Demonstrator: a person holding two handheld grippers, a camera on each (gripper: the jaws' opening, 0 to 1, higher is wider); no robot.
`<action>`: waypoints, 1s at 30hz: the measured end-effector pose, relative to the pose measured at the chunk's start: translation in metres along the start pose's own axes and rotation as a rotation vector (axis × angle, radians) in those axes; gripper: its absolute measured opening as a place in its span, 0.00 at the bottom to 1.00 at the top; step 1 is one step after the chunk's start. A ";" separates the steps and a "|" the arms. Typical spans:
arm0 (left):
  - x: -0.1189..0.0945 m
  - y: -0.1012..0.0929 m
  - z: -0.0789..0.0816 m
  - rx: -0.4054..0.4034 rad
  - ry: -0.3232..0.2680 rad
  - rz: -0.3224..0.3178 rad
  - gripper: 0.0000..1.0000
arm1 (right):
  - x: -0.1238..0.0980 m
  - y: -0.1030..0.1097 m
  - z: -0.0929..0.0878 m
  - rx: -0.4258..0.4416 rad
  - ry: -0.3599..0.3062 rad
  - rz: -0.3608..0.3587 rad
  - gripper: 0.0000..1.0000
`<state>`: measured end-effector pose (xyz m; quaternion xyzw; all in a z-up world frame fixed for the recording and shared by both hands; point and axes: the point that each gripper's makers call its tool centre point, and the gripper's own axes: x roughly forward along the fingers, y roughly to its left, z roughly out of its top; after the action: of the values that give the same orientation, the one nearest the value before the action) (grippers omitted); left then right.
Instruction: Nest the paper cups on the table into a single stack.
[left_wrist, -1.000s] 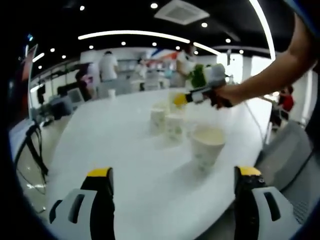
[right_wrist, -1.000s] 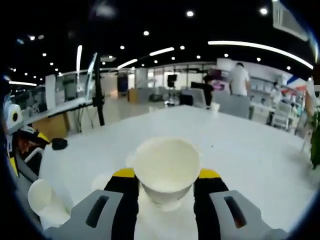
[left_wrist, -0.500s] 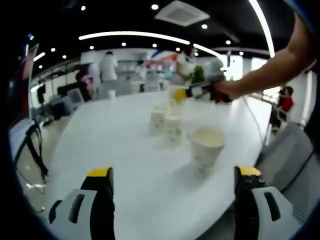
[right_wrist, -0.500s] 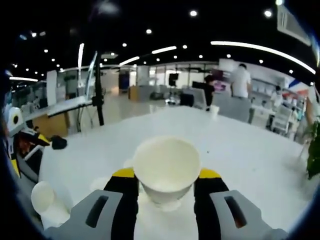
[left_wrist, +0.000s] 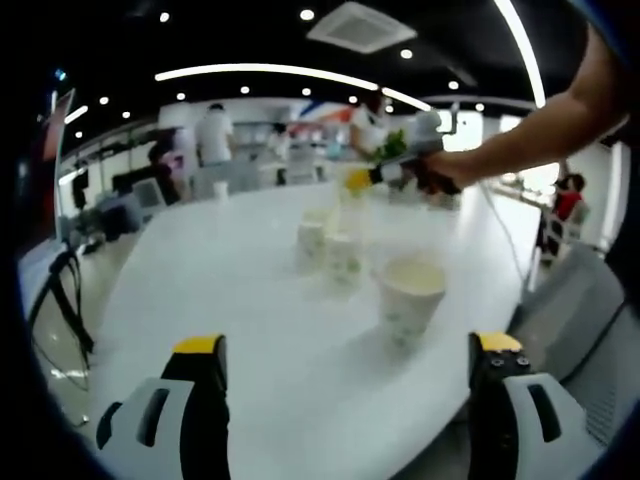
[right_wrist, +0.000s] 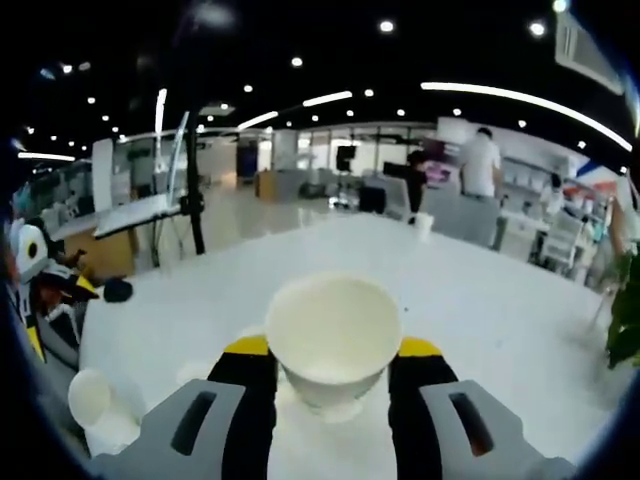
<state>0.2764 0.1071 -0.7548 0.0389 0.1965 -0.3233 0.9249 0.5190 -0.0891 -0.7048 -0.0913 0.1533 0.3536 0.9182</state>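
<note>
The left gripper (left_wrist: 345, 375) hangs wide open over the white tabletop (left_wrist: 220, 270), a printed white paper cup (left_wrist: 408, 296) standing ahead. The right gripper (right_wrist: 332, 352) clamps another white paper cup (right_wrist: 333, 335), raised above the tabletop.

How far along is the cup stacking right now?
Nothing looks nested yet. In hand: the right gripper holds a paper cup above the table. Left: the nearest cup and blurred cups behind it stand separate; the left gripper is open.
</note>
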 end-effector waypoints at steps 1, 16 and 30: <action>0.000 0.000 0.000 0.001 -0.001 0.001 1.00 | -0.001 0.000 0.001 -0.001 0.001 -0.001 0.40; 0.000 -0.001 0.000 -0.005 -0.002 -0.005 1.00 | -0.004 0.009 0.006 0.002 -0.004 0.016 0.41; -0.001 -0.003 0.001 -0.007 -0.007 -0.010 1.00 | -0.007 0.023 0.010 -0.002 -0.013 0.044 0.40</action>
<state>0.2740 0.1047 -0.7528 0.0336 0.1944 -0.3273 0.9241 0.5010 -0.0737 -0.6946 -0.0868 0.1490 0.3744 0.9111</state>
